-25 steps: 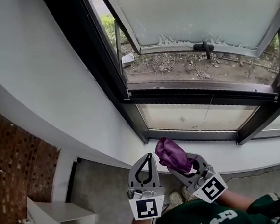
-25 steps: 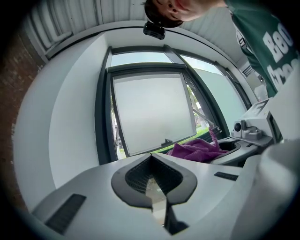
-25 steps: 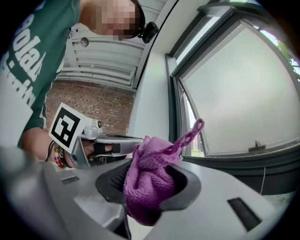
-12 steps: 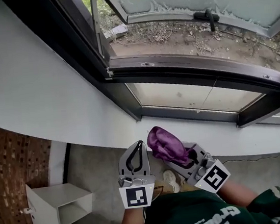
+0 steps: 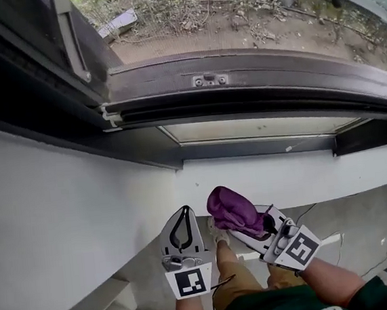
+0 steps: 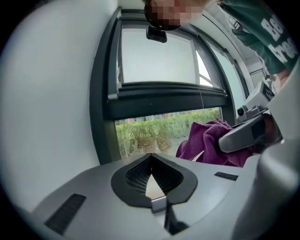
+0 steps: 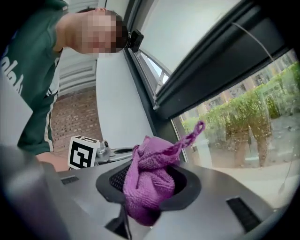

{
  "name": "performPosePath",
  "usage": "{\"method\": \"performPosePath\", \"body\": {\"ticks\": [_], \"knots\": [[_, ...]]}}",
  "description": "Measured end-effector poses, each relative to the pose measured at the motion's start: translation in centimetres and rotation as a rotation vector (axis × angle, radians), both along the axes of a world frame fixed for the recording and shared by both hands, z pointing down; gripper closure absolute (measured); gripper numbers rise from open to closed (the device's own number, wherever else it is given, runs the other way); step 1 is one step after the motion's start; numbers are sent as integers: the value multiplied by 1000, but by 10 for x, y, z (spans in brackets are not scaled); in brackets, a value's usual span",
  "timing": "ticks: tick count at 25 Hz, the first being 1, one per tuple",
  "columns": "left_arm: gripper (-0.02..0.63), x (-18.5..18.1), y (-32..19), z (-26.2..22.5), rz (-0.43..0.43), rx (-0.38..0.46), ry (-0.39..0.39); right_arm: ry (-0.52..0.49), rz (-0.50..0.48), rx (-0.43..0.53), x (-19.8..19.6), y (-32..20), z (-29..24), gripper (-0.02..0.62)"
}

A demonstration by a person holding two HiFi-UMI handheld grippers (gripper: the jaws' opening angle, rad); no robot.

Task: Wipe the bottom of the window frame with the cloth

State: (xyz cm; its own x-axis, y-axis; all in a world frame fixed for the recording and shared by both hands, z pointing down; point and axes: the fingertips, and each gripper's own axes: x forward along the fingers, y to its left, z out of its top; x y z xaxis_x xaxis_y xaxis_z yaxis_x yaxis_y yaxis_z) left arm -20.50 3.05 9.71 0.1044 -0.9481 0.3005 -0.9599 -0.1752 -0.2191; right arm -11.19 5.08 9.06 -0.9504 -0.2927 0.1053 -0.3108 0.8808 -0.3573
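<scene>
Below the seemingly nearer window frame (image 5: 242,95), cloth (image 5: 234,212).

Person viewed from above, both grippers held out front, side by side. L gripper (image 5: 185,214) points straight fwd, jaws closed tip to tip w/ nothing btwn them. R gripper (image 5: 241,222) sits just beside it, angled in twd the L, jaws clamped on a bunched purple cloth (image 5: 234,209). R forearm (image 5: 328,282) bare.
</scene>
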Motion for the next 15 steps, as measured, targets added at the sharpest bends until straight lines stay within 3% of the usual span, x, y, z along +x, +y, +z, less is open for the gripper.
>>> {"method": "performPosePath", "body": {"ticks": [4,9,15], "knots": [[603,-23,-18,61,-16,-28,116,55,28,-30,-38,-17,64,448],[603,-32,-27,128,-12,-73,165,11,64,-106,-63,-33,127,448],[603,-45,-30,199,-1,-61,131,83,77,-162,-81,-42,230,449]]}}
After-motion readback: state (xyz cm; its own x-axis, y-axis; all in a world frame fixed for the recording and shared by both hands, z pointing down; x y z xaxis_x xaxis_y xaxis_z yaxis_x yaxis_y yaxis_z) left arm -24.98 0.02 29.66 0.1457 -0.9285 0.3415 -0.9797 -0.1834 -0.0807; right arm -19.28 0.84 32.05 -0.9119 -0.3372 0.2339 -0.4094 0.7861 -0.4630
